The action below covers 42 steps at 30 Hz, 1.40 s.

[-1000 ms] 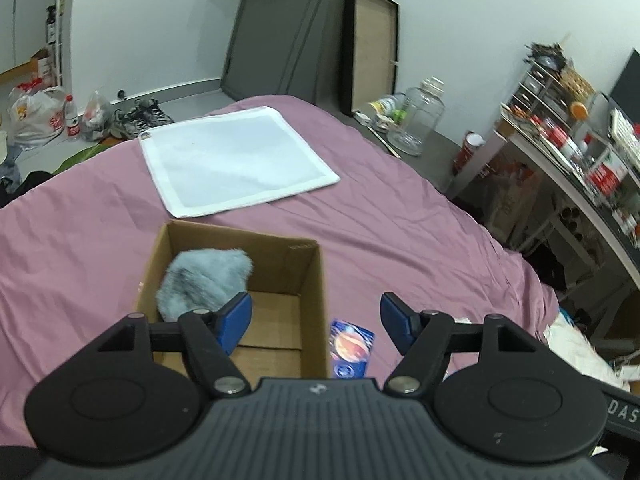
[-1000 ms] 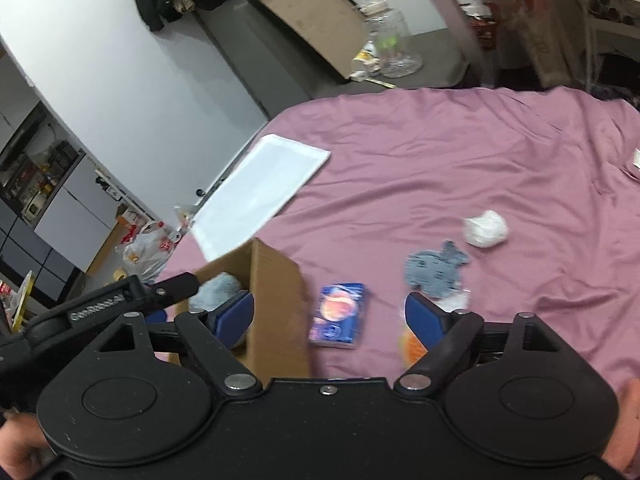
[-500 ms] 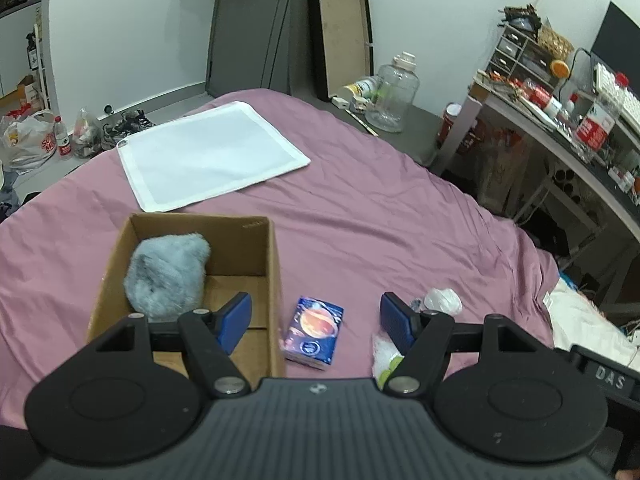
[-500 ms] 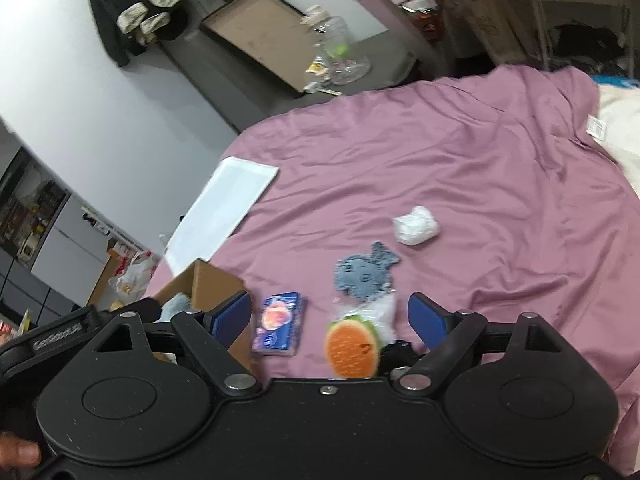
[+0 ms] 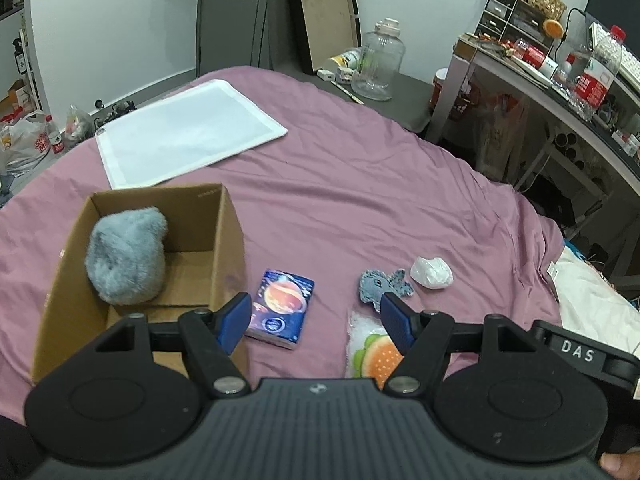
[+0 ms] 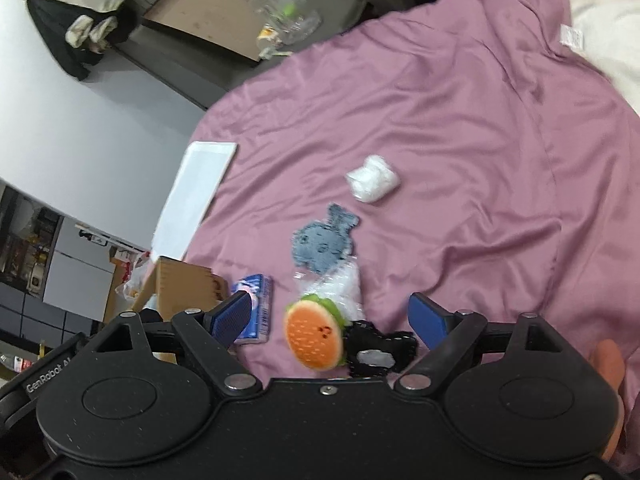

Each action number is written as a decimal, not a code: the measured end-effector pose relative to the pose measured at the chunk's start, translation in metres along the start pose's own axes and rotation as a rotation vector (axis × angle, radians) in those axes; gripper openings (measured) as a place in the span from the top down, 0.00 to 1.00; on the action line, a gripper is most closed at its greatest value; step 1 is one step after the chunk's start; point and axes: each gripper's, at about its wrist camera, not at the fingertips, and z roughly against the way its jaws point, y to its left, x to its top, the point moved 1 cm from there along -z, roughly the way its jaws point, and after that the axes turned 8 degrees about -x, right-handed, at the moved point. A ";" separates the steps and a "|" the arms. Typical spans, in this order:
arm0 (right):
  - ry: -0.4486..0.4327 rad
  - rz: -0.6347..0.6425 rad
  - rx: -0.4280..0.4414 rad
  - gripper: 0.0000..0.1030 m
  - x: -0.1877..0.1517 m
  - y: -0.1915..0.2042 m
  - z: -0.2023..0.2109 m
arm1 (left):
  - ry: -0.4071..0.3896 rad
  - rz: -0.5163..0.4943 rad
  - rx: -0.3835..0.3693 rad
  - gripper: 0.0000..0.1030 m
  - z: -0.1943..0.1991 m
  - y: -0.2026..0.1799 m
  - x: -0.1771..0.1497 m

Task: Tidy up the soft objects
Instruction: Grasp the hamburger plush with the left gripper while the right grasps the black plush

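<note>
Both grippers, left [image 5: 316,317] and right [image 6: 331,317], spread wide and empty above burger toy [image 6: 314,339] beside box [image 5: 136,248].

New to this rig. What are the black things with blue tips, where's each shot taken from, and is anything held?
These are two handheld grippers, each with a camera looking forward along its blue-tipped fingers. One picture is from the left gripper, one from the right gripper. Both are open and hold nothing. On the purple bedsheet sits a cardboard box with a grey fluffy toy inside. Beside it lie a tissue pack, a burger toy, a grey knitted fish and a white wad.
</note>
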 end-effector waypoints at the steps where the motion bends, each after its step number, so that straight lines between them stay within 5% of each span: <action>1: 0.008 -0.010 -0.007 0.18 0.000 -0.003 -0.002 | 0.004 0.001 0.000 0.33 -0.003 -0.002 -0.001; 6: 0.088 -0.133 -0.028 0.29 -0.002 -0.024 -0.018 | 0.034 0.017 -0.007 0.33 -0.019 -0.011 -0.009; 22: 0.251 -0.261 -0.055 0.29 -0.012 -0.045 -0.065 | 0.111 0.061 0.019 0.33 -0.066 -0.026 -0.030; 25: 0.258 -0.259 -0.053 0.54 -0.013 -0.045 -0.070 | 0.116 0.079 0.027 0.33 -0.071 -0.025 -0.031; 33: 0.197 -0.268 -0.038 0.72 -0.009 -0.050 -0.059 | 0.120 0.069 0.034 0.33 -0.079 -0.033 -0.034; 42: 0.097 -0.289 -0.047 0.74 0.001 -0.057 -0.048 | 0.145 0.059 0.015 0.33 -0.090 -0.043 -0.040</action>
